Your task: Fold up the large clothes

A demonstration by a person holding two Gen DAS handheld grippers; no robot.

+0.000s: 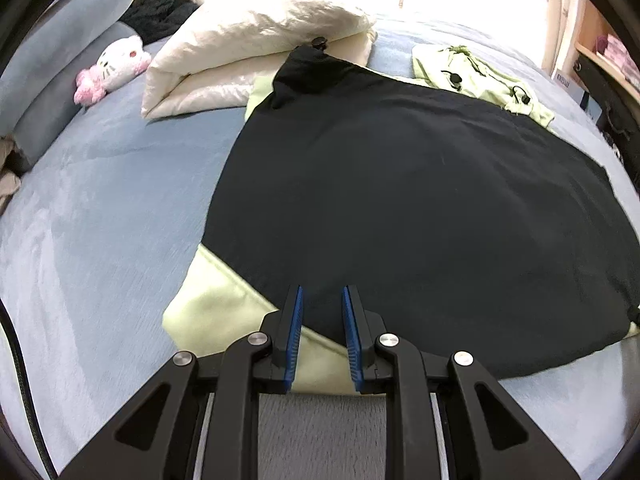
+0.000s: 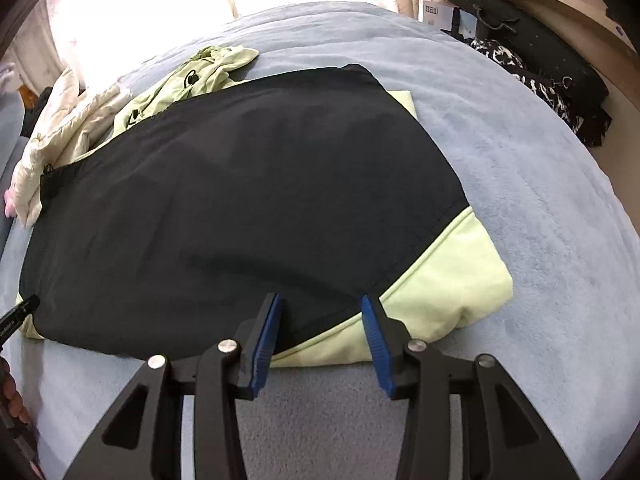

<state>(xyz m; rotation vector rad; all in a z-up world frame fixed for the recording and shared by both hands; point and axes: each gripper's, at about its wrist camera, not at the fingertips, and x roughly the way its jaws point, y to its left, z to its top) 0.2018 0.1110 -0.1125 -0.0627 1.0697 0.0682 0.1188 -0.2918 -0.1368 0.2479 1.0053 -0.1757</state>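
Note:
A large black and pale green jacket [image 1: 400, 184] lies spread flat on the blue bed cover; it also shows in the right wrist view [image 2: 240, 192]. Its green hood [image 1: 476, 72] with black cord toggles lies at the far end. My left gripper [image 1: 322, 292] is open and empty, its blue pads over the jacket's near edge by a green corner [image 1: 216, 312]. My right gripper [image 2: 322, 300] is open and empty, wider apart, over the near hem beside the green corner panel [image 2: 452, 272]. The tip of the left gripper [image 2: 18, 312] shows at the far left of the right wrist view.
A folded cream quilt [image 1: 256, 44] lies beyond the jacket on the left. A white and pink plush toy [image 1: 112, 68] and grey pillows [image 1: 60, 60] lie at the far left. A wooden shelf with dark bags [image 2: 532, 40] stands off the bed's right side.

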